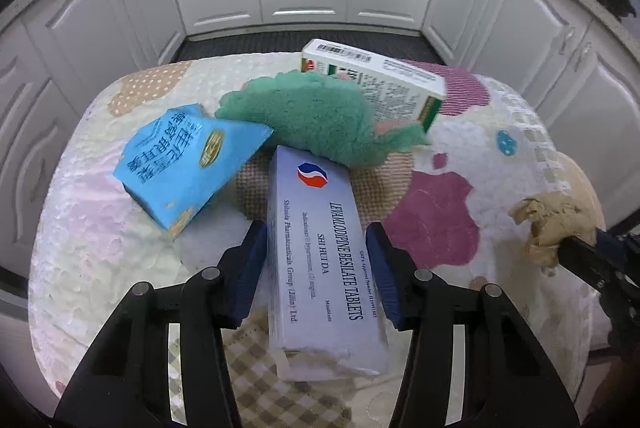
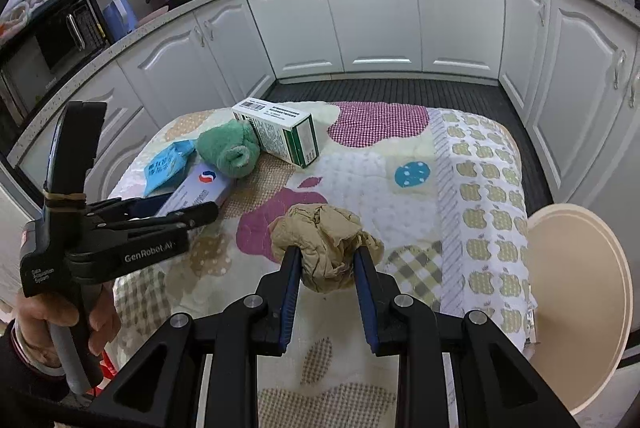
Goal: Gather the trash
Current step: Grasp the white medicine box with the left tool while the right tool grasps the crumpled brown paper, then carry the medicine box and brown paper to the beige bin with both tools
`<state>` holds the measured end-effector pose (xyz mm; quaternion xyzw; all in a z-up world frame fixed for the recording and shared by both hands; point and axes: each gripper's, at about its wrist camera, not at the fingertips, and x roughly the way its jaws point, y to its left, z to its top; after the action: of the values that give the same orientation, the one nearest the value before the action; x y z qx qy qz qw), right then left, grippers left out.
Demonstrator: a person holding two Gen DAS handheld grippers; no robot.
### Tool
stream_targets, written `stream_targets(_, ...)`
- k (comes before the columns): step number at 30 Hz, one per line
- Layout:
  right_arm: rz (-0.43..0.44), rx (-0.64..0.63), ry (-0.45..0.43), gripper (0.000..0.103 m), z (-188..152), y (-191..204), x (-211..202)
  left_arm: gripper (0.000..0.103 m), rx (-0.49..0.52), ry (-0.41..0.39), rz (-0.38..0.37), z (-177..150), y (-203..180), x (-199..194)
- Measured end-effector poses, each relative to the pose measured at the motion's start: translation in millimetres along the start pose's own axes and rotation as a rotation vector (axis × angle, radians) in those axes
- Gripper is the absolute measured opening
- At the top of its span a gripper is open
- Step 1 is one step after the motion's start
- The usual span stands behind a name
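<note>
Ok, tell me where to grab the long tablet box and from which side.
Grip the tablet box across its narrow width, on the two long side walls at the near half. Come straight along its length, as the left gripper already straddles it, fingers open either side.

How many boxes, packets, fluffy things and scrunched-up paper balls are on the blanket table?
Boxes: 2, the pale tablet box between the left hand-held gripper's fingers and the green-and-white box.
Packets: 1, the blue packet.
Fluffy things: 1, the green fluffy cloth.
Paper balls: 1, the brown paper ball in the right hand-held gripper.
Total: 5
</note>
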<state>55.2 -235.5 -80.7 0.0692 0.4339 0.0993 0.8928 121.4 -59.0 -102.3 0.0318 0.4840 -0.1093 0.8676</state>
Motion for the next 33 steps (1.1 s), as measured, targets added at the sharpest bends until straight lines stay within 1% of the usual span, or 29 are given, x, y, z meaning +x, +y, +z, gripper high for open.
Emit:
stream_targets(6,0.001,0.010,-0.015,0.026,-4,-4,-10,0.047,-0.036,-0.008,-0.123,-13,6,-31)
stream_targets(12,-0.007,0.017,-0.027,0.026,-9,-6,-20,0.047,-0.004,-0.034,-0.177,-31,-9,-59)
stream_targets(14,-0.014,0.018,-0.030,0.026,-11,-6,-23,0.047,0.005,-0.048,-0.182,-35,-16,-66)
stream_targets(18,-0.034,0.028,-0.030,0.026,-17,-9,-28,0.047,0.036,-0.085,-0.165,-38,-32,-74)
stream_targets(26,-0.096,0.033,-0.039,0.026,-25,-22,-41,0.047,0.074,-0.092,-0.199,-35,-63,-75)
stream_targets(33,-0.136,0.076,-0.057,0.026,-30,-48,-57,0.047,0.119,-0.090,-0.232,-30,-96,-71)
